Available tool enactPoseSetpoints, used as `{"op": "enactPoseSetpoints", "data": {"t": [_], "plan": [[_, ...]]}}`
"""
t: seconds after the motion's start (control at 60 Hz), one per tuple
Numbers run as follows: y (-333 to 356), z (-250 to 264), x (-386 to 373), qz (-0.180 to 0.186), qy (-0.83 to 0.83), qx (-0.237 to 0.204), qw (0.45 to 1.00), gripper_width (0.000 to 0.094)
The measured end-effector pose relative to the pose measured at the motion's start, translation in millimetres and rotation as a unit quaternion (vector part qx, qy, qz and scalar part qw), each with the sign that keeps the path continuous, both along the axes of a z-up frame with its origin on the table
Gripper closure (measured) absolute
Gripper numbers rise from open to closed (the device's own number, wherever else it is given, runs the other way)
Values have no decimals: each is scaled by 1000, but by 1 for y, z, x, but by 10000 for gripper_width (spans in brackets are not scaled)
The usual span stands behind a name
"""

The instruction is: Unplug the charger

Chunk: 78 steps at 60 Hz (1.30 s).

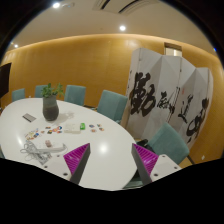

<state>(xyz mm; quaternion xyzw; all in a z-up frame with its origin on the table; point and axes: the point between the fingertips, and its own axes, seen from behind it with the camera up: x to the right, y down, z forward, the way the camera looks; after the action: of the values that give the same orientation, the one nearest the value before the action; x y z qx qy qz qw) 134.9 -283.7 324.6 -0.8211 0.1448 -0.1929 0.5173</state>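
Note:
My gripper [112, 162] is open, its two magenta-padded fingers [78, 156] spread wide above the near part of a white round table [100, 145]. Nothing stands between them. Well ahead and to the left, on the table, lies a white charger or power strip with cables [42, 146]. A dark vase with a green plant [50, 105] stands beyond it. The gripper is far from the charger.
Small objects [80, 127] lie scattered on the table past the vase. Teal chairs [112, 102] ring the table's far side, one close on the right [168, 142]. A white folding screen with black calligraphy [165, 95] stands at the right before an orange wall.

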Motion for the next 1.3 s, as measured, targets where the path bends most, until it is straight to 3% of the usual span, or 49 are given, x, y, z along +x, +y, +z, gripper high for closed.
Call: {"op": "enactPoseSetpoints", "data": {"t": [0.017, 0.167, 0.333, 0.4, 0.55, 0.733, 0.983, 1.083, 1.133, 1.217, 1.3], "plan": [[-10, 23, 5, 4, 9, -6, 1000, 65], [-12, 2, 1, 11, 23, -22, 999, 65], [4, -60, -19, 31, 29, -36, 998, 63], [23, -113, -47, 50, 37, -35, 997, 67], [89, -184, -134, 114, 89, -30, 989, 62], [203, -224, -218, 173, 91, -4, 981, 66], [310, -263, -274, 212, 77, -12, 974, 87], [334, -279, -283, 219, 79, -25, 972, 155], [342, -284, -284, 222, 77, -31, 972, 250], [352, -291, -283, 216, 68, -39, 973, 513], [357, -295, -287, 216, 62, -39, 974, 579]]}}
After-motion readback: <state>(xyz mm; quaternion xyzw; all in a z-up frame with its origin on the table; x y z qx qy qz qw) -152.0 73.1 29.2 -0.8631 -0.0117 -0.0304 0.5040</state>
